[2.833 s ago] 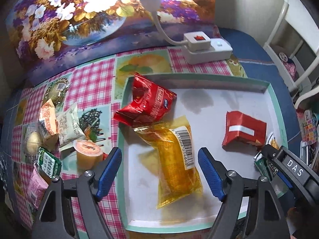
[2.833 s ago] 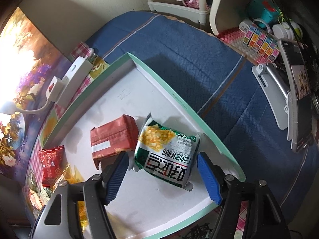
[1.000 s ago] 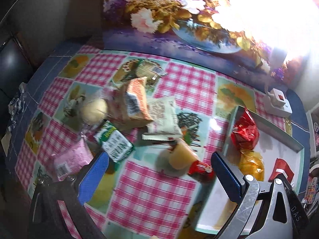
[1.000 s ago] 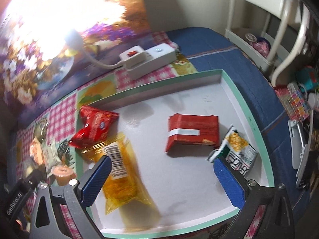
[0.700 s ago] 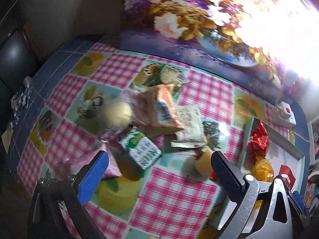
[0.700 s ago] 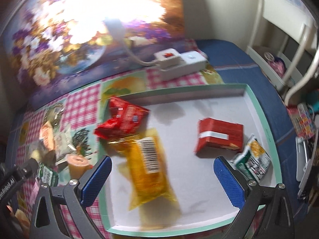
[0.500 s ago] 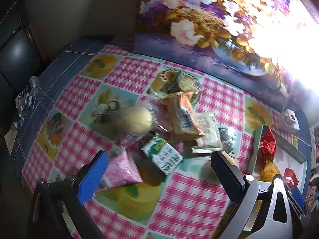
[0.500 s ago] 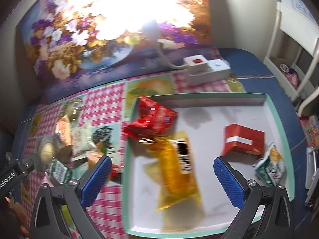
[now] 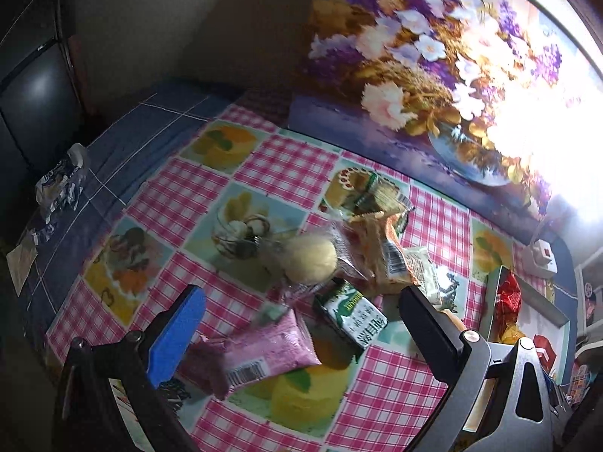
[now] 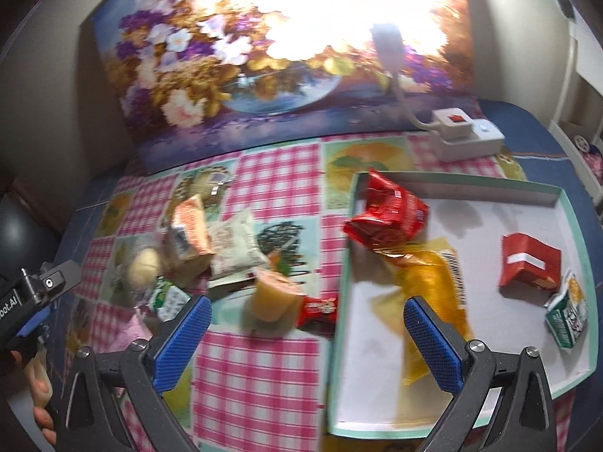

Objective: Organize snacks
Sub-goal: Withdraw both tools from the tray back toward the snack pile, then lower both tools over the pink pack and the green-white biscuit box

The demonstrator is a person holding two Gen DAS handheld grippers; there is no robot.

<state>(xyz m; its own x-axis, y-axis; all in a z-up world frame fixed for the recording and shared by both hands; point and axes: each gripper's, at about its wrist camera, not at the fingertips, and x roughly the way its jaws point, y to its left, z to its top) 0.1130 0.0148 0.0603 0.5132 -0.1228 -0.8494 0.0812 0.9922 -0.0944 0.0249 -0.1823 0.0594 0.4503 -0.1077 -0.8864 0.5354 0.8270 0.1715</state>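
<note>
1. The shallow tray, white inside with a mint-green rim, sits at the right end of the bench on the pink checked cloth.
2. In the tray: a crumpled red packet in the far-left corner, overlapping the rim; a yellow-orange bag with a barcode just in front of it and touching it; a red box with a white band near the right wall; a green-and-white pouch touching that box, its print too blurred to read.
3. Loose on the bench left of the tray: a jelly cup, a small red wrapper beside the tray wall, a pink packet with a barcode, a green carton with Chinese print, a round bun in clear wrap, an orange packet.
4. The left tongs are spread wide, grasping nothing, above the pink packet and green carton.
5. The right tongs are also spread wide and empty, over the tray's left rim.
6. A white power strip lies at the far edge.
</note>
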